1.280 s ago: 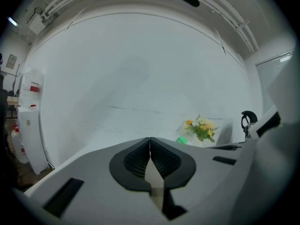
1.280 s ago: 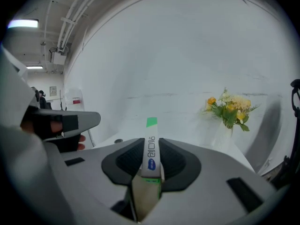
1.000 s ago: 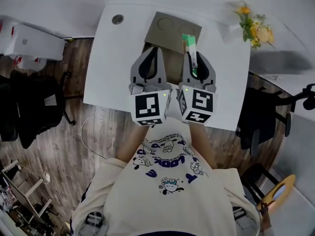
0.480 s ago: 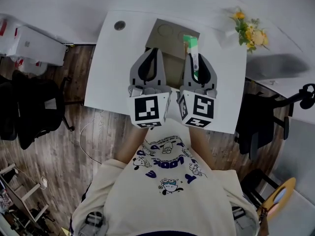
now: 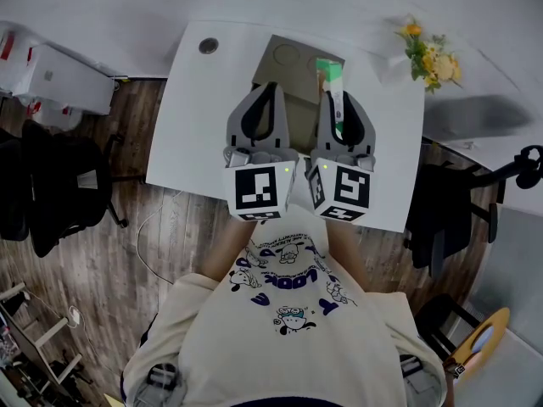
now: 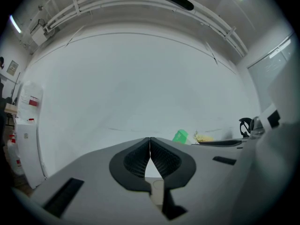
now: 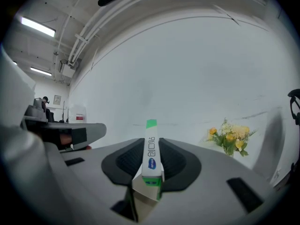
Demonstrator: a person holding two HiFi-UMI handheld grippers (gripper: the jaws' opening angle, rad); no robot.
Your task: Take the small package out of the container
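A: Near first. We mark the left gripper point(image 6: 149, 139), lower middle of the head view: jaws together, nothing in them.

B: Agreed. The right gripper point(image 7: 151, 143) is just beside it, clamped on the package point(image 7: 150, 151). Pads sit on both flat sides and the green end pokes out past the tips.

A: Where do we put the package?

B: Upper middle of the head view, over the right edge of the box point(image 5: 284, 58). We judge it lifted out, though we can't tell whether its low end clears the wall.

A: So the step is carry-off. How do we do it well?

B: We'd hold the clamp firm, since the package is narrow and could pivot between the pads. We'd lift straight up before going sideways, so the low end doesn't catch the box edge.

A: And where do we set it down?

B: On bare table point(image 5: 199, 117), left middle or lower right of the head view, well apart from the box. We'd lower it until it touches, then open.

A: Farthest thing?

B: The flowers point(image 5: 433, 53), upper right. We'd steer away from them. The left gripper could rest on the box if it shifts.
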